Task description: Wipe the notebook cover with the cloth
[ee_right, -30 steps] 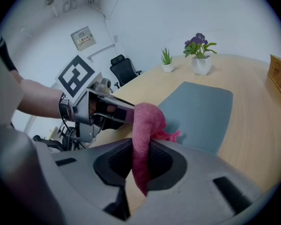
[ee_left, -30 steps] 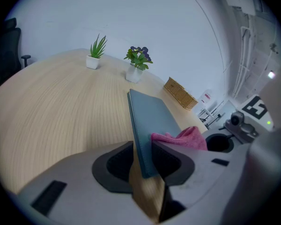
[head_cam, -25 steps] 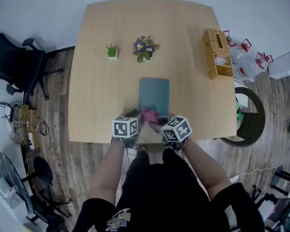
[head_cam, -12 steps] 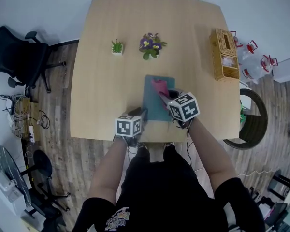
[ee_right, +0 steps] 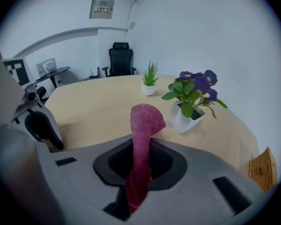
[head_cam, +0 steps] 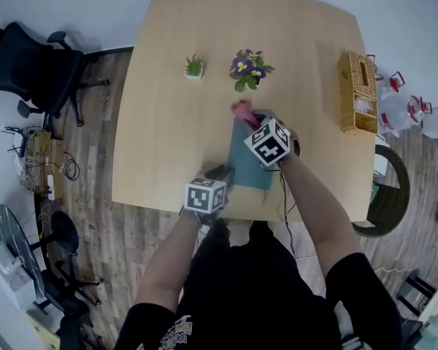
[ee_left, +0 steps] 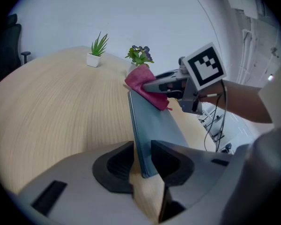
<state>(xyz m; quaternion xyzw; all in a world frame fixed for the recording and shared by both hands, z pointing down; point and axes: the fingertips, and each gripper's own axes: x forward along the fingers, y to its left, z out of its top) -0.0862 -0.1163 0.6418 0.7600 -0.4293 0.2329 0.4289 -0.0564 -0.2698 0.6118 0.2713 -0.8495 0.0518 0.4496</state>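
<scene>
A teal notebook lies on the wooden table. My left gripper is shut on its near left corner, and in the left gripper view the cover's edge sits pinched between the two jaws. My right gripper is over the notebook's far end, shut on a pink cloth. The cloth hangs bunched out of those jaws. In the left gripper view the cloth rests at the notebook's far edge, with the right gripper behind it.
A purple flower pot stands just beyond the cloth, with a small green plant to its left. A wicker tissue box sits at the table's right edge. An office chair is off the left side.
My right gripper has swept the pink cloth from the notebook's near end up to its far end. The left gripper has kept hold of the near corner.
</scene>
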